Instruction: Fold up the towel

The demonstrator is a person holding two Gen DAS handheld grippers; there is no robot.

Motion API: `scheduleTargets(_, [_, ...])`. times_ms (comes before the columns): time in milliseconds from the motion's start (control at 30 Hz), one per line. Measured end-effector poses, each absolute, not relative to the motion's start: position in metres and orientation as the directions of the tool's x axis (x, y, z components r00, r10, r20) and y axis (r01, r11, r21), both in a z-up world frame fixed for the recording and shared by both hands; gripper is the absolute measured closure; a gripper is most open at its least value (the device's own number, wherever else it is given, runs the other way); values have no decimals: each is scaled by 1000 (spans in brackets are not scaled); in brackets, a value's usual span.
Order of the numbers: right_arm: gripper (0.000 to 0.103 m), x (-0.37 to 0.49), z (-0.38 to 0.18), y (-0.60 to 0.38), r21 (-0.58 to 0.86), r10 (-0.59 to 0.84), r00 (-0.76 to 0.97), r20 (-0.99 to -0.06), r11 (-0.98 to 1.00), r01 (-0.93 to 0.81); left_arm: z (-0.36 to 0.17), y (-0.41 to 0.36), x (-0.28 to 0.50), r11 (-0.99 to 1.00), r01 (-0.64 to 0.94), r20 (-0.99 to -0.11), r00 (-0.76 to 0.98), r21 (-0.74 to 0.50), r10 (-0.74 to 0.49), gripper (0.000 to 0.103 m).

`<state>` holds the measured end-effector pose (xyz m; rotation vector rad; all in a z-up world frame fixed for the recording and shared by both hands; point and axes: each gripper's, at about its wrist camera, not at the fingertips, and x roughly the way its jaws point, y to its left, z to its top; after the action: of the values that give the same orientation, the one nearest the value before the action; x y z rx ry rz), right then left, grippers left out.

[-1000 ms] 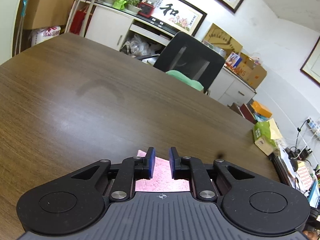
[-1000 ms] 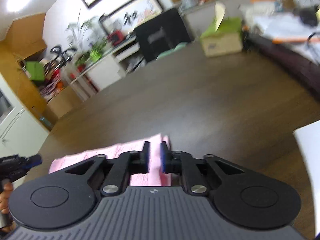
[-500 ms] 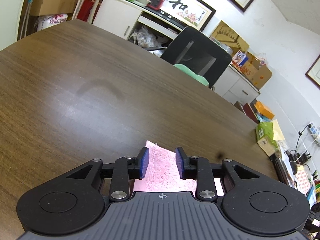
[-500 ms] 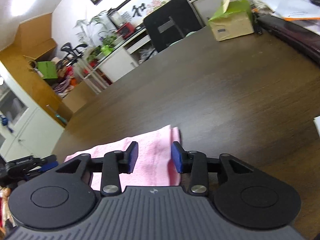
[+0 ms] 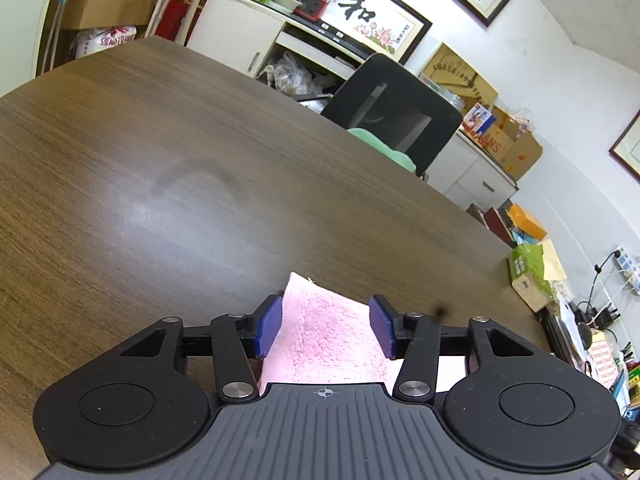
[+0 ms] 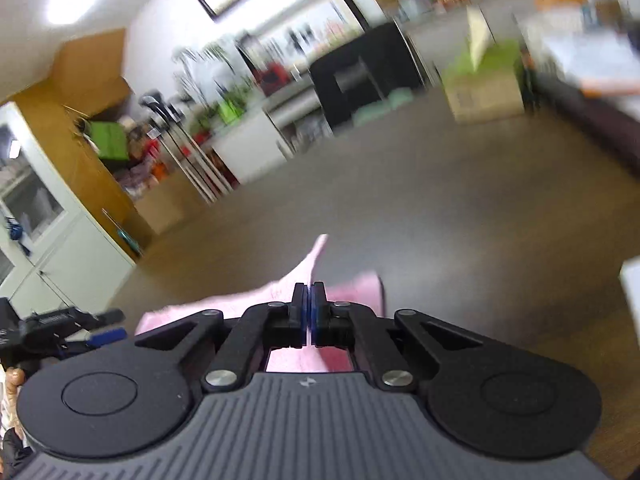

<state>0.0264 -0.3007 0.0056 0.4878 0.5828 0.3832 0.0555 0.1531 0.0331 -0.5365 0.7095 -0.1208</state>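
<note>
The pink towel (image 5: 326, 340) lies on the dark wooden table (image 5: 160, 200). In the left wrist view my left gripper (image 5: 326, 324) is open, its blue pads on either side of a towel corner, just above the cloth. In the right wrist view, which is blurred by motion, my right gripper (image 6: 309, 302) is shut on the towel (image 6: 280, 292); a pinched corner sticks up past the fingertips. The rest of the towel spreads to the left below it. The left gripper also shows at the far left of that view (image 6: 60, 326).
A black office chair (image 5: 394, 114) stands at the table's far edge. A green tissue box (image 5: 530, 274) sits at the right end of the table, also seen in the right wrist view (image 6: 486, 84). A white sheet (image 6: 632, 284) lies at the right edge.
My left gripper has opened wide over the towel corner. My right gripper opened half a second ago, then shut on the towel, and is now moving, blurring its view.
</note>
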Motion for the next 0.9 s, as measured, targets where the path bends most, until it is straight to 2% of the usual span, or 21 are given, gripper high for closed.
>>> scheduleTargets(133, [101,35,-8,-299,466,355,752,-556,882,-72,30,146,57,873,-68,-602,750,-483,-274,45])
scheduleTargets(200, [101,38,-14,-297,438,318,742,-591,898,-36,30,141,57,881,-60,-608,746,-469,-272,45])
scheduleTargets(433, [101,37,-13,-288,390,294,747,-596,919,-50,37,127,48,907,21,-585,758,-420,-289,45])
scheduleTargets(500, [100,36,-12,-285,376,288,750,-596,925,-57,38,119,44,914,71,-577,755,-399,-311,42])
scheduleTargets(567, [97,35,-11,-283,366,282,753,-594,929,-60,38,110,39,924,117,-581,747,-365,-324,42])
scheduleTargets(600, [92,34,-10,-283,367,280,755,-593,928,-56,36,105,37,929,136,-585,742,-345,-326,41])
scheduleTargets(667, [91,30,-8,-284,372,285,755,-591,926,-58,33,95,33,936,173,-595,732,-307,-330,41])
scheduleTargets(833, [87,5,-12,-281,401,374,712,-595,905,-141,23,81,33,944,205,-628,707,-259,-325,42])
scheduleTargets(900, [81,-4,-13,-280,412,409,692,-595,894,-174,21,76,34,954,197,-637,711,-226,-297,42])
